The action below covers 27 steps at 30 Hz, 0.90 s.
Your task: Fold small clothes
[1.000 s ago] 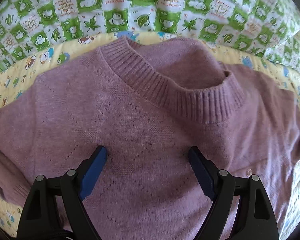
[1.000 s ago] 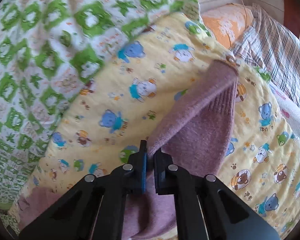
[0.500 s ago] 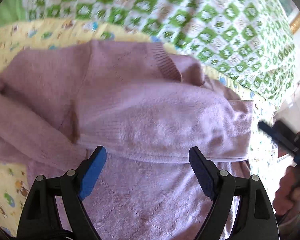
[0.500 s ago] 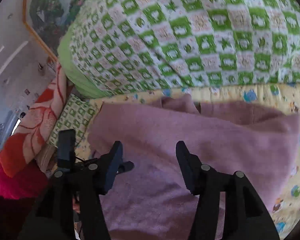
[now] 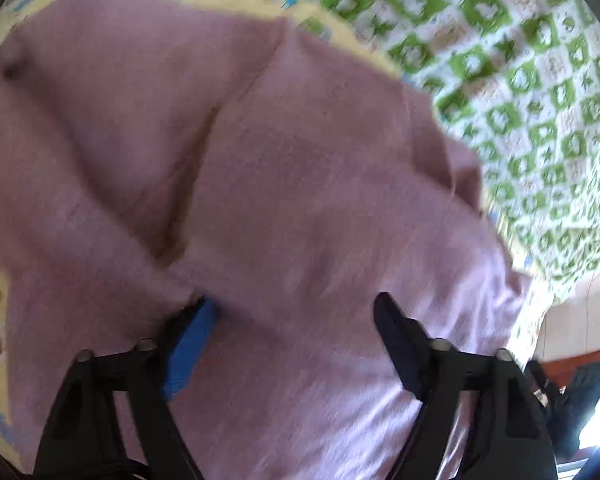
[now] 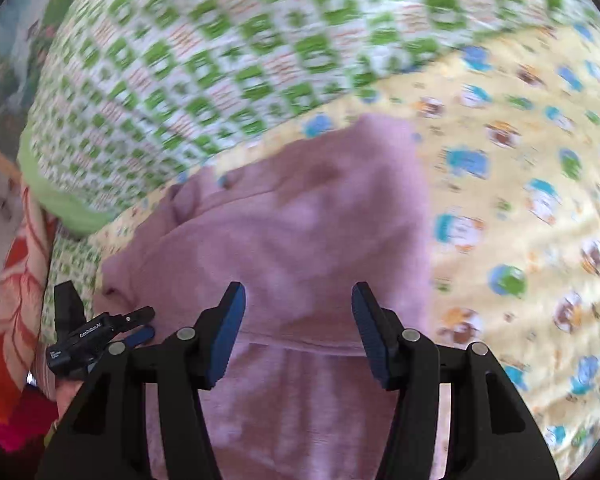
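Observation:
A mauve knitted sweater lies on the bed with one sleeve folded across its body. My left gripper is low over it, its jaws closing with sweater cloth between them. Its blue-padded left finger is tucked against a fold of the other sleeve, and the pads do not visibly pinch. The right wrist view shows the sweater from the other side. My right gripper hovers open above the folded edge, holding nothing. The left gripper appears small at the sweater's left edge.
The sweater rests on a yellow blanket printed with cartoon animals. A green and white checked quilt lies bunched behind it. Orange-red patterned fabric sits at the far left, and a hand holds the left gripper.
My right gripper let go of the sleeve, opened and swung over the sweater. The sleeve now lies across the body. My left gripper slid towards the other sleeve and its jaws narrowed.

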### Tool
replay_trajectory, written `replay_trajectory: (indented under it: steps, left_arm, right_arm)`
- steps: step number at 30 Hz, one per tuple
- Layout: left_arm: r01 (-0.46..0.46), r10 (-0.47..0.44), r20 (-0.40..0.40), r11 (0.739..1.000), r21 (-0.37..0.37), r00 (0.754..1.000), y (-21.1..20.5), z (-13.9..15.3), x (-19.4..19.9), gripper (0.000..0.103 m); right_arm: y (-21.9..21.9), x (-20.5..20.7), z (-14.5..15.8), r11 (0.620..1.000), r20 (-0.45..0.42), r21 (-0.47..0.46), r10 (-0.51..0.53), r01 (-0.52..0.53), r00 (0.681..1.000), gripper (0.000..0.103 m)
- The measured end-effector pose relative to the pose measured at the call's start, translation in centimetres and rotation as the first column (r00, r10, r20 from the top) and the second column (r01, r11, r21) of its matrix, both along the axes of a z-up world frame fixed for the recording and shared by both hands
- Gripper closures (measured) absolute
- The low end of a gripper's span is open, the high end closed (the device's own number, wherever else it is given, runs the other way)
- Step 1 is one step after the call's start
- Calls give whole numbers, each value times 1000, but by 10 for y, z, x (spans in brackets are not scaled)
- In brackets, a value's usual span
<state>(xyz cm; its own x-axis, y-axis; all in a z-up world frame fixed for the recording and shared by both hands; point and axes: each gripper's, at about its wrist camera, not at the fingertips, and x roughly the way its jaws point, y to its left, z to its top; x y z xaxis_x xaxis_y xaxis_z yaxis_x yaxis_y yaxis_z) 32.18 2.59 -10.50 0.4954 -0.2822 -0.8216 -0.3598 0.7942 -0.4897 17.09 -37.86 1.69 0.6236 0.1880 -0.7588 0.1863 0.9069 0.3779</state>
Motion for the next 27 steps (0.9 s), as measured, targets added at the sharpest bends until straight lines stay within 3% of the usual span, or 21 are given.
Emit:
replay_trajectory:
  steps: [1,2,3,6,8,10,12,14,15,20,26,27]
  left_arm:
    - [7,-8,12,1000,29,1000,-5,2,10,62]
    - [12,-12,6,999,41,1000,-4,4,15,91]
    - [14,-15,10,999,34,1000,-3,7,19,95]
    - [23,-26,121,999,26,992,0,47,5,98]
    - [46,-57,244,998,53,968,1,92,-21,98]
    - [41,-70,294,994,104,953,8,110,-42,98]
    - [62,-95,243,988,140,965,19,94,-46,98]
    - [46,-67,123,985,166,990,27,66,-44,98]
    - [35,-51,102,987,156,993,31,56,-44,98]
    - [27,-36,56,986,163,998,30,30,-54,98]
    - [62,-72,50,983,173,996,17,24,-50,98]
    - [68,-78,54,983,171,995,16,25,-50,98]
  right_arm:
    - [-3,-1,-1,1000,-5,4,-12,12,1000,46]
    - [-5,-2,-2,1000,-4,8,-20,20,1000,46]
    - [-5,-3,-1,1000,-1,8,-26,26,1000,46]
    - [-8,-6,3,999,13,-1,-39,39,999,46]
    - [-13,-10,8,998,29,-14,-54,54,998,46]
    - [-20,-13,12,996,41,-37,-77,78,996,46]
    - [-28,-11,9,993,29,-54,-106,107,994,46]
    - [-35,-5,3,988,15,-64,-139,140,990,46]
    - [-37,-1,1,986,9,-67,-151,151,989,46]
    - [-44,26,-15,986,-16,-85,-147,145,989,46]
    - [-37,57,-49,994,-98,-87,-73,65,993,48]
    - [-37,59,-48,995,-94,-87,-58,50,994,75]
